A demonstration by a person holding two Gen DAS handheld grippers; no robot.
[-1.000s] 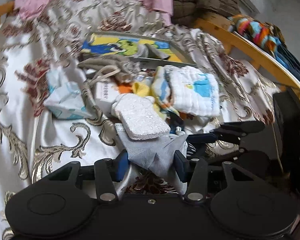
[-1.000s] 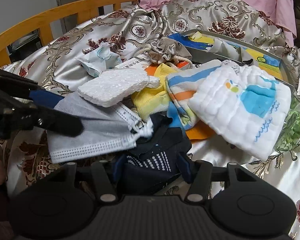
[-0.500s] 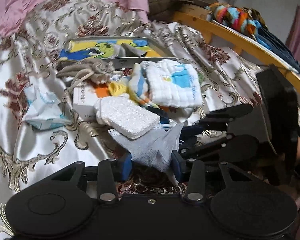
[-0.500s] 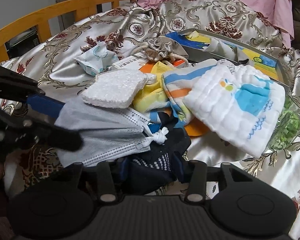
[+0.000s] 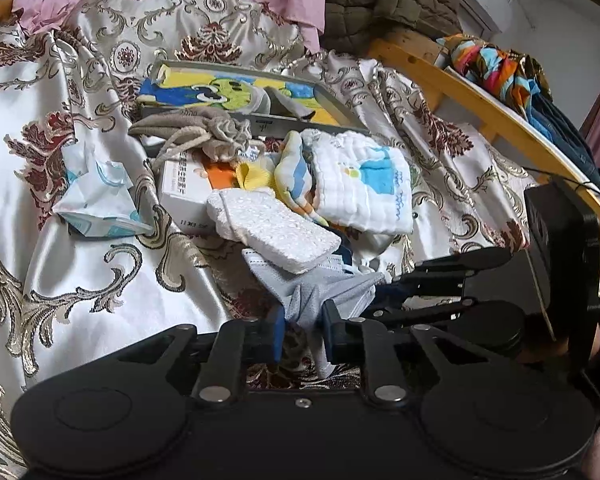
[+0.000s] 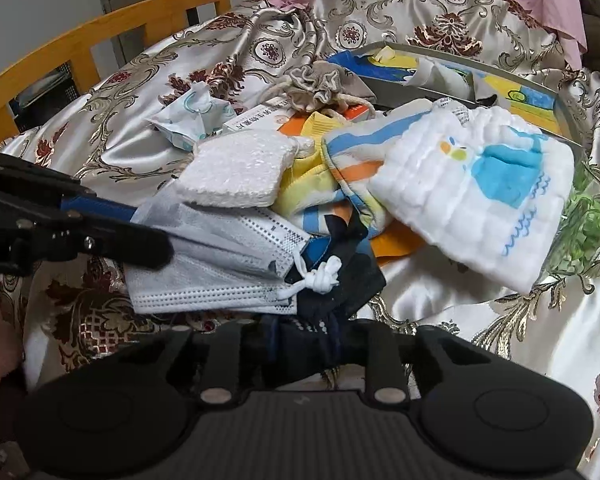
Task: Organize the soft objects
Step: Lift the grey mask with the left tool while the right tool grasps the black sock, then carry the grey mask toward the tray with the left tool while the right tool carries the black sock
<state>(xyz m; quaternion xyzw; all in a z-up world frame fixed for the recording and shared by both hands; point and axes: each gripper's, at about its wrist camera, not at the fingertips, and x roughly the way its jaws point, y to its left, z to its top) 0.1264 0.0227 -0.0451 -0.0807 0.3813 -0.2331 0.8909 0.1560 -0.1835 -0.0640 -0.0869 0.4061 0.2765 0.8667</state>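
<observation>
Left gripper (image 5: 302, 330): blue-padded jaws pressed onto a bunched corner of the grey face mask (image 5: 320, 292), which fans out from the pinch toward the pile. Seen from the right wrist, the same mask (image 6: 216, 264) lies flat on the bedspread with its knotted white ear loop (image 6: 320, 274) resting on dark fabric, and the left gripper (image 6: 140, 228) enters from the left edge, clamped on the mask's near-left corner.

Right gripper (image 6: 306, 340): jaws closed on a gathered fold of the dark navy sock (image 6: 340, 276), whose white dotted sole shows between the pads; in the left wrist view this gripper (image 5: 404, 292) lies just beside the mask's right edge.

A white sponge pad (image 6: 232, 172) overlaps the mask's far edge. Beyond it: a yellow, blue and orange striped cloth (image 6: 332, 168), partly covered by a white quilted cloth with a blue print (image 6: 476, 188). Further back sit a white printed box (image 5: 184, 188), a beige drawstring pouch (image 5: 216, 136), a crumpled tissue packet (image 5: 96, 196), and a shallow tray with a cartoon lining (image 5: 324, 96). All rest on a patterned satin bedspread (image 5: 80, 280) inside a wooden bed rail (image 6: 80, 40).
</observation>
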